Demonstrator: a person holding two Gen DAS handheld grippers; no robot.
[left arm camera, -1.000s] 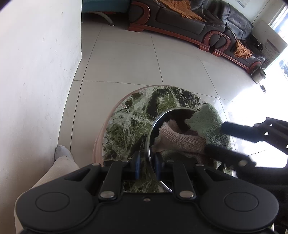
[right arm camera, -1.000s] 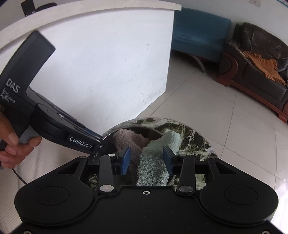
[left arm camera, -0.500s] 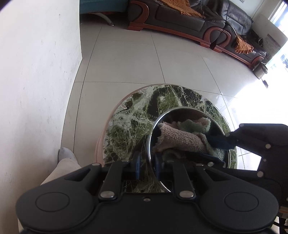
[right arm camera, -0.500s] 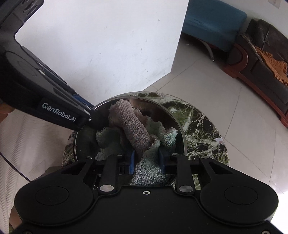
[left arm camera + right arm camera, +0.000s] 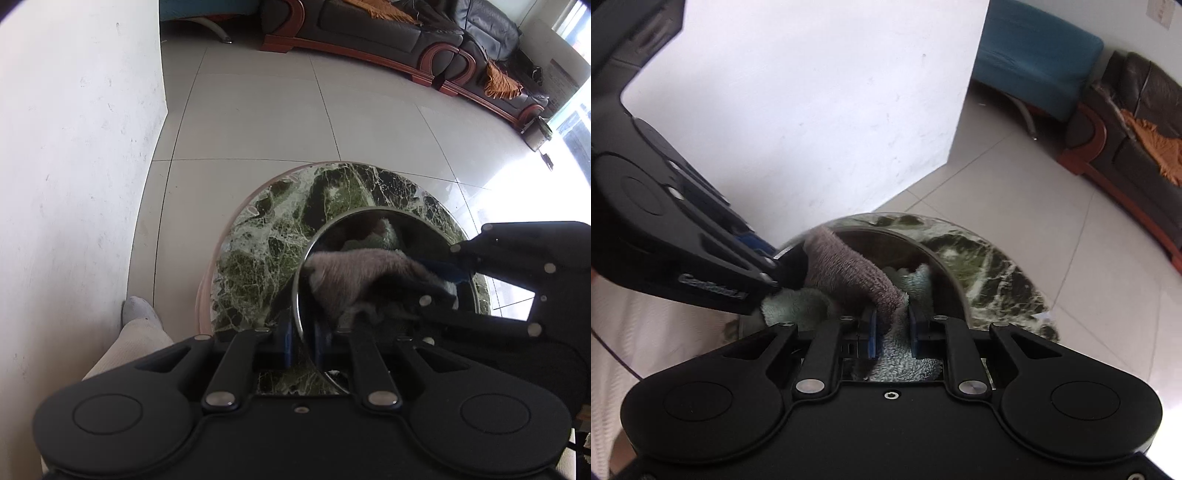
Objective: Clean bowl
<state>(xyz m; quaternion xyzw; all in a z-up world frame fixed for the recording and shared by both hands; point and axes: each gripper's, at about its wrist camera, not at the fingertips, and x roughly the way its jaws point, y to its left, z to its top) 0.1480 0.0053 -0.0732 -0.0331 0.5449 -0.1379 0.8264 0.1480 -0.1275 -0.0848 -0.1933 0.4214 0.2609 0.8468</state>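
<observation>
A shiny steel bowl (image 5: pixel 417 230) stands on a round green marble table (image 5: pixel 266 258). My left gripper (image 5: pixel 303 332) is shut on the bowl's near rim, one pad inside and one outside. A brown and pale green terry cloth (image 5: pixel 358 273) lies bunched inside the bowl. My right gripper (image 5: pixel 892 325) reaches down into the bowl (image 5: pixel 945 273); its jaws are closing, and the blue pads squeeze a fold of the cloth (image 5: pixel 849 269). It enters the left wrist view from the right (image 5: pixel 439 282). The left gripper (image 5: pixel 775 266) shows at the bowl's left rim in the right wrist view.
A white wall (image 5: pixel 74 166) rises close on the left of the table. A person's leg and socked foot (image 5: pixel 136 310) rest beside it. Tiled floor (image 5: pixel 277 110) stretches to a dark leather sofa (image 5: pixel 369 26) and a blue seat (image 5: pixel 1034 55) at the back.
My right gripper came down into the bowl and drew its jaws together on the cloth, pushing the part hanging over the rim inside. The left gripper stayed on the rim.
</observation>
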